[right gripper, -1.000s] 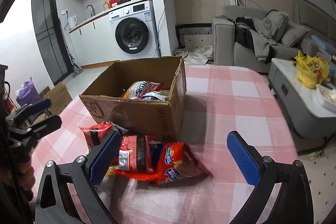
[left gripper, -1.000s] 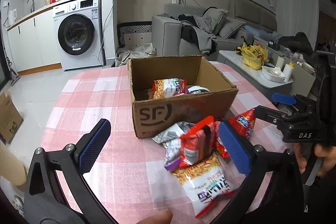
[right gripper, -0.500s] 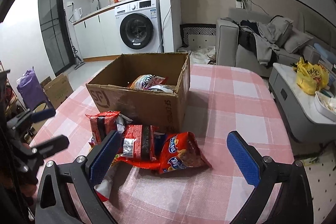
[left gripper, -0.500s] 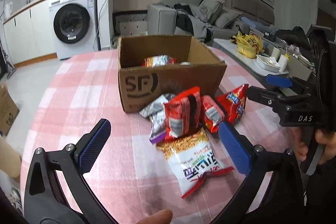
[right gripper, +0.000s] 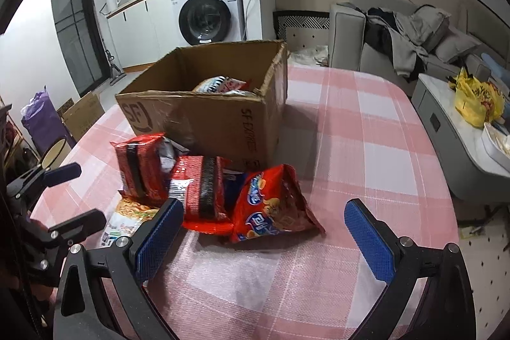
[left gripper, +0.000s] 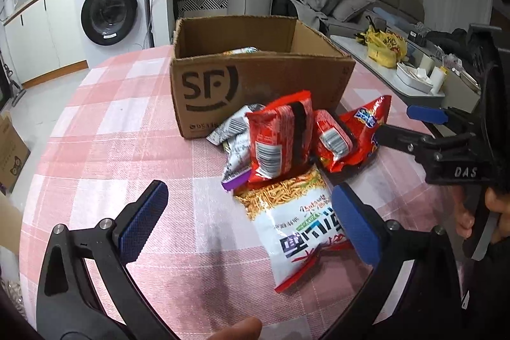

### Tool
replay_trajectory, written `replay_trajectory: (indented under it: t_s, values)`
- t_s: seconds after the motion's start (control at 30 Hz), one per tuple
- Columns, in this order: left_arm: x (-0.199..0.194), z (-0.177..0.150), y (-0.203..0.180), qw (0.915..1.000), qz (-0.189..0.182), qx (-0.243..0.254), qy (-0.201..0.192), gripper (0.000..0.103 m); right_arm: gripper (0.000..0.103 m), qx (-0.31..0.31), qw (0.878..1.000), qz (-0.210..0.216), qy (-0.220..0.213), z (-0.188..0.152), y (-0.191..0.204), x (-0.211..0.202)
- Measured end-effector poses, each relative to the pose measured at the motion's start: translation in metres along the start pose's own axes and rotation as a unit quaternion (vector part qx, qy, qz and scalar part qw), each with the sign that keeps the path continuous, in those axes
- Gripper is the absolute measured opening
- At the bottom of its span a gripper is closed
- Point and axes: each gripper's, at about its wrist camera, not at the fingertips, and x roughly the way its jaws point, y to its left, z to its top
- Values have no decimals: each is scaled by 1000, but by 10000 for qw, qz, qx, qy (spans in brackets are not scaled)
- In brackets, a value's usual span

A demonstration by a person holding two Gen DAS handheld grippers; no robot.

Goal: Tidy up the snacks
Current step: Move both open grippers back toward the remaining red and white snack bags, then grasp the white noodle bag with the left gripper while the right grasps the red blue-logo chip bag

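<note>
We've got both claws spread wide and empty, left claw and right claw hovering low over the pink checked desk at the red snack packets.

Worktop covered by a pink-and-white checked cloth. An open cardboard box, printed "SF", stands on it. Directly in front of the box lies a heap of snack packets: a white packet of noodle sticks flat on the cloth nearest the camera; two red packets with black bands leaning on the heap; a silver-grey packet against the box; a red chip bag at the right edge.
</note>
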Motion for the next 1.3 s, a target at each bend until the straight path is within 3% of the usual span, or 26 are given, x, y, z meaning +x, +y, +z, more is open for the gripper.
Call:
replay_trajectory:
  t_s: [0.77, 0.9, 1.17, 1.3]
  values:
    - [43, -23, -28, 9984, 25, 76, 556, 102, 103, 527, 9982, -25, 298, -9, -27, 34]
    - [49, -22, -27, 9981, 118, 7, 612, 102, 103, 621, 9977, 30, 285, -10, -30, 35]
    - [59, -21, -19, 9976, -34, -125, 686, 102, 102, 933, 9948, 186, 352, -7, -36, 52]
    - [61, -21, -16, 9971, -233, -121, 716, 93, 97, 906, 9948, 217, 416, -6, -31, 60]
